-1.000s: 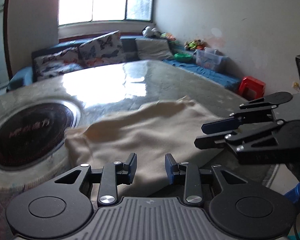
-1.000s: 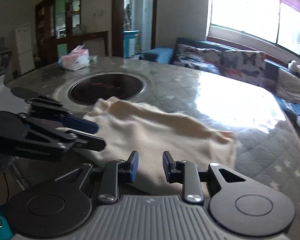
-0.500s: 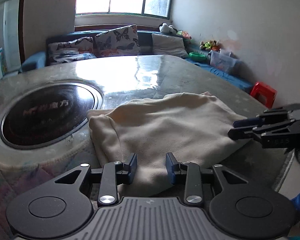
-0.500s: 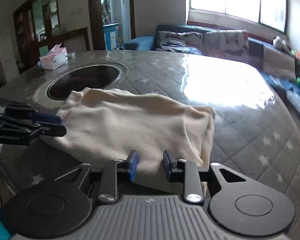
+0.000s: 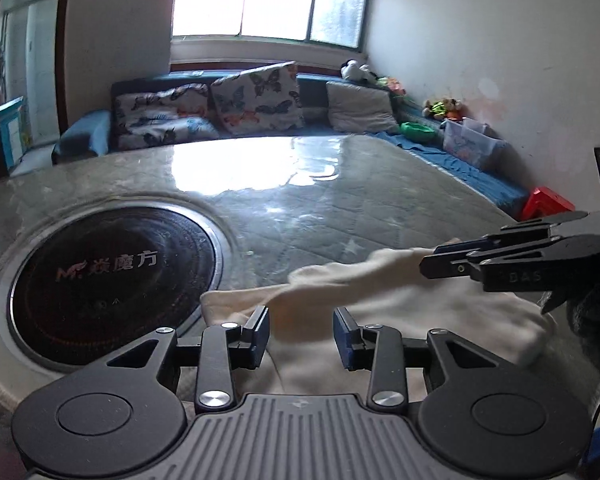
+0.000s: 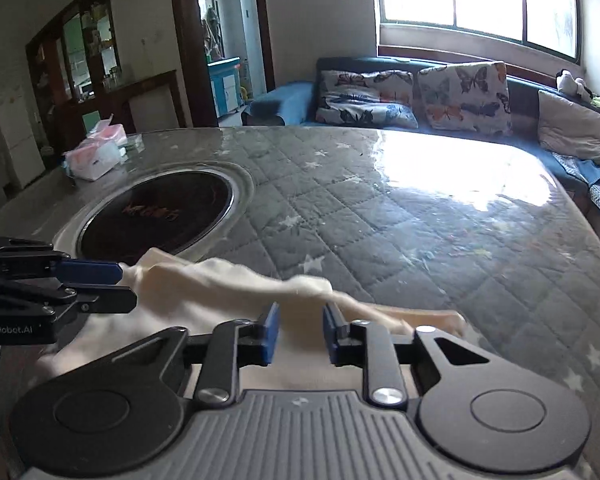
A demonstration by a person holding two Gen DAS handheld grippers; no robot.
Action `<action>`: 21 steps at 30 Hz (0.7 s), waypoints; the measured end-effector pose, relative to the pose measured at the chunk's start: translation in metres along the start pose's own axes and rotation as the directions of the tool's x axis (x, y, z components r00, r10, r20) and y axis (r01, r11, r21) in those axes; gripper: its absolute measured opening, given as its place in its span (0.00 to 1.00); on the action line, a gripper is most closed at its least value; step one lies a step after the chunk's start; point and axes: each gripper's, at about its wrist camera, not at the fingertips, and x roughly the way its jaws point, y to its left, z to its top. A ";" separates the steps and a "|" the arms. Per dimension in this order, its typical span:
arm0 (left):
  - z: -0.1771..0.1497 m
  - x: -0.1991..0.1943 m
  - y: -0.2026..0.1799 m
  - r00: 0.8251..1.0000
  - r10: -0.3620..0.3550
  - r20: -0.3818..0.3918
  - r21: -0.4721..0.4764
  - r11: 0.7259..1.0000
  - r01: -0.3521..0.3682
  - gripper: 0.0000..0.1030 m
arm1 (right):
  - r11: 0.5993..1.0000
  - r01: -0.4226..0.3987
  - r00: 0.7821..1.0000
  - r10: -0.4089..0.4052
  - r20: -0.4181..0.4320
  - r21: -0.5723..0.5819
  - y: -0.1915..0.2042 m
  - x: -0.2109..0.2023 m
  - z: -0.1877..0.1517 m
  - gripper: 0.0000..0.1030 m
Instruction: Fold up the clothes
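Both grippers straddle the cream cloth (image 5: pixel 384 292), lying crosswise on the table (image 6: pixel 420 216) edge: left gripper (image 5: pixel 301 334) spread over its fold, right gripper (image 6: pixel 299 334) closing, not yet pinching.

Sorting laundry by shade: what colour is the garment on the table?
Plain cream garment, no pattern; the right wrist view shows it best.

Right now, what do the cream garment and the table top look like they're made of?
Cream garment: soft, matte knit or fleece, likely cotton; it drapes and bunches in rounded folds. Table top: grey star-quilted fabric, seemingly under clear glossy glass or plastic, since window light reflects sharply off it.
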 end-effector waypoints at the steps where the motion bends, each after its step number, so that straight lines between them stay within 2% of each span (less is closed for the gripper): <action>1: 0.002 0.005 0.001 1.000 0.005 -0.006 -0.002 1.000 -0.005 0.37 | 1.000 0.008 1.000 -0.007 -0.006 0.004 -0.001 0.007 0.002 0.19; 5: 0.005 0.027 0.006 0.999 0.025 -0.044 -0.018 1.000 -0.025 0.35 | 0.999 0.038 0.999 -0.038 -0.034 0.021 -0.004 0.030 0.002 0.16; 8: 0.006 0.036 0.006 0.997 0.041 -0.058 -0.017 0.999 -0.042 0.36 | 0.999 0.040 0.999 -0.040 -0.030 0.013 -0.003 0.027 0.002 0.16; 14: 0.005 0.029 0.006 0.998 0.047 -0.051 -0.017 0.999 -0.048 0.38 | 0.999 0.038 0.999 -0.038 -0.003 -0.019 0.005 0.012 0.003 0.18; 16: 0.005 0.024 0.004 0.998 0.052 -0.045 -0.016 0.998 -0.052 0.48 | 0.999 0.034 0.999 -0.034 0.005 -0.019 0.009 0.008 0.003 0.21; 18: 0.006 0.018 0.002 0.998 0.055 -0.035 -0.013 0.998 -0.056 0.55 | 0.999 0.037 0.999 -0.037 0.010 -0.023 0.011 0.005 0.001 0.35; 20: 0.006 0.012 0.000 0.998 0.060 -0.026 -0.012 0.998 -0.060 0.62 | 0.999 0.043 0.999 -0.042 0.019 -0.026 0.014 -0.002 -0.002 0.37; 21: 0.005 0.009 0.000 0.998 0.065 -0.022 -0.014 0.998 -0.065 0.70 | 0.999 0.040 0.999 -0.040 0.020 -0.020 0.015 -0.004 -0.004 0.39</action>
